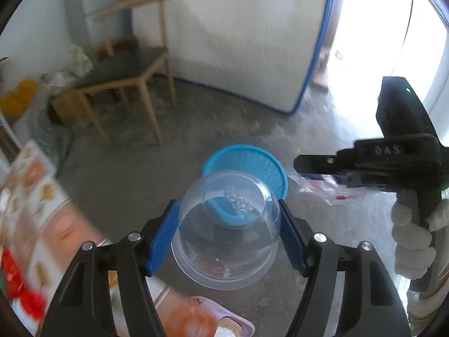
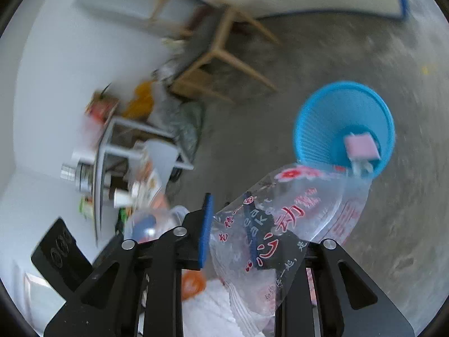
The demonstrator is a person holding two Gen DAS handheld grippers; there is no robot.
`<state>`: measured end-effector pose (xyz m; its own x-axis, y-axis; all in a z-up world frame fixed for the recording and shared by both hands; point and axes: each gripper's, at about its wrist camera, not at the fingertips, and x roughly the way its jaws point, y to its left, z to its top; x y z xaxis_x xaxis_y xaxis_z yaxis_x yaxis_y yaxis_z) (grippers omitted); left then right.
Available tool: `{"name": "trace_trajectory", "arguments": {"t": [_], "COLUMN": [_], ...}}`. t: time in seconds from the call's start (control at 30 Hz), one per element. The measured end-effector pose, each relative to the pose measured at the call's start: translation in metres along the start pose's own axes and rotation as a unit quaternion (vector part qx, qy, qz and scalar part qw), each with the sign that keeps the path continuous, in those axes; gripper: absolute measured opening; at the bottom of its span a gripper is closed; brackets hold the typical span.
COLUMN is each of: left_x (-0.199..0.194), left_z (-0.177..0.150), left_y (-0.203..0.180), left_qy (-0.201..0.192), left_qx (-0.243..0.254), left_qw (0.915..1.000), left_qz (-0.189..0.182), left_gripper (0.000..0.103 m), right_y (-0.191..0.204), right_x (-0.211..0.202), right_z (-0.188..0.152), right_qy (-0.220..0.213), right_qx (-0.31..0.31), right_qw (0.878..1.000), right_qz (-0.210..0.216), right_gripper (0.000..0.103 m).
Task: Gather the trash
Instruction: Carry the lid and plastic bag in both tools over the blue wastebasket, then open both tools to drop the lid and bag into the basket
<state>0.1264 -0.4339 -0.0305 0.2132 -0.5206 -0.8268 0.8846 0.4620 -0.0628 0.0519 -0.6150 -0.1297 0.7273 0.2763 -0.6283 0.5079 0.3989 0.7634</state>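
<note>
Above blue bin, left gripper pinching clear cup, right gripper pinching wrapper

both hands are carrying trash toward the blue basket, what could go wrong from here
1. The clear plastic cup is held only by its smooth sides between the left gripper pads; it may slip out before it is over the blue basket.
2. The plastic wrapper in the right gripper is limp and light, so it may drift past the rim.
3. The basket looks light; a bump could tip it.
</note>
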Motion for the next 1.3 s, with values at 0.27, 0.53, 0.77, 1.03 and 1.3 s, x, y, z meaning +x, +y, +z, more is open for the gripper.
{"name": "trace_trajectory", "arguments": {"t": [0.27, 0.53, 0.77, 1.03, 1.3], "left_x": [0.112, 0.167, 0.154, 0.086, -0.045], "left_z": [0.046, 0.072, 0.081, 0.077, 0.035], "left_y": [-0.014, -0.010, -0.009, 0.000, 0.016], "left_qy": [0.063, 0.073, 0.042, -0.007, -0.102], "left_qx": [0.016, -0.030, -0.041, -0.039, -0.043], "left_qw": [0.9978, 0.9967, 0.9979, 0.9979, 0.9926], "left_qz": [-0.009, -0.020, -0.029, -0.051, -0.050], "left_gripper": [0.068, 0.073, 0.084, 0.084, 0.084], "right_y": [-0.080, -0.126, -0.124, -0.102, -0.021], "right_x": [0.066, 0.086, 0.054, 0.008, -0.044], "right_z": [0.076, 0.094, 0.082, 0.058, 0.004], "right_qy": [0.018, 0.014, -0.016, -0.051, -0.104], "right_qx": [0.135, 0.199, 0.173, 0.119, -0.042], "right_qw": [0.990, 0.978, 0.983, 0.988, 0.984], "right_qz": [-0.034, -0.059, -0.066, -0.081, -0.141], "right_gripper": [0.061, 0.066, 0.066, 0.066, 0.079]}}
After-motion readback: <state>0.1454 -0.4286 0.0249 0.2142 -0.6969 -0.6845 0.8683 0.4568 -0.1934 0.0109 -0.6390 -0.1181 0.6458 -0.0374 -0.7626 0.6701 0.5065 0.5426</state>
